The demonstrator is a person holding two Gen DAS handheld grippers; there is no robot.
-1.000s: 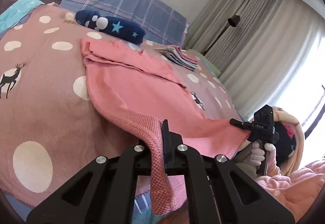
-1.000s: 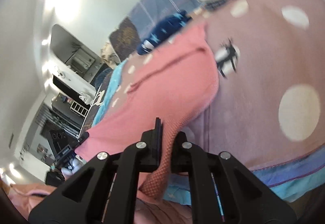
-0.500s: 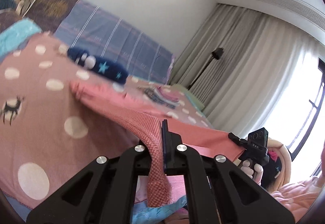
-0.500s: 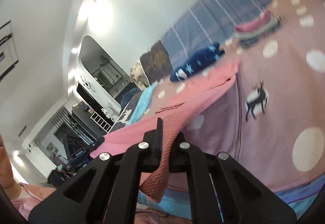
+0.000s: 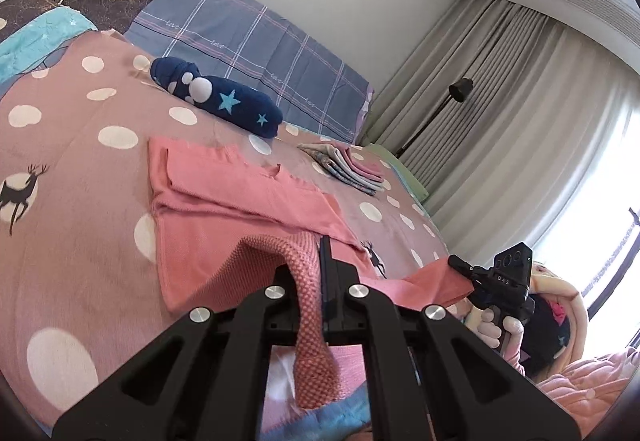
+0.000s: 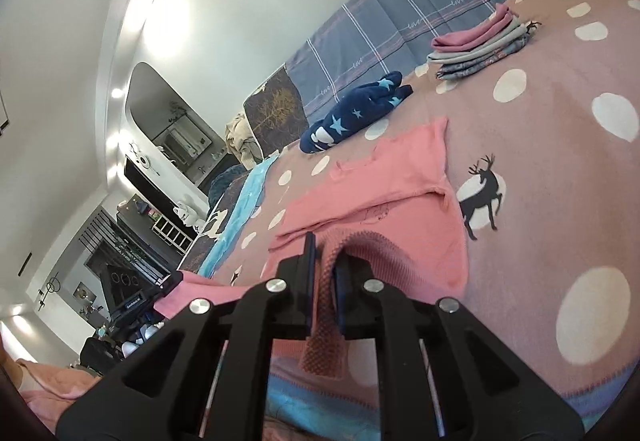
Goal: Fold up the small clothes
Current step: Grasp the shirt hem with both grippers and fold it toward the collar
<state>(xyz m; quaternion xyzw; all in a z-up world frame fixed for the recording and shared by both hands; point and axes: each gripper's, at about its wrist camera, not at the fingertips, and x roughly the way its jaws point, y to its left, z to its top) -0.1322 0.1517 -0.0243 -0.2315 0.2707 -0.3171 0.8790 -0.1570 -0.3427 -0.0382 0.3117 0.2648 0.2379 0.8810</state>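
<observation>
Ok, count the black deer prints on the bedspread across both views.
3 in all. The left wrist view shows two: one at the left edge, one small beside the pink garment. The right wrist view adds one right of that garment. The cloth may hide more.

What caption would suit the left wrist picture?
Left gripper clamps pink sweater hem over spotted bedspread.

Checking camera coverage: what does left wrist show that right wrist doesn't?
Left wrist only: curtains, floor lamp, right gripper on the pink garment's far hem corner, gloved hand under it. Right wrist only: mirror and shelves, the left gripper at its own hem corner. Both: garment, navy star roll, folded stack, polka-dot bedspread.
</observation>
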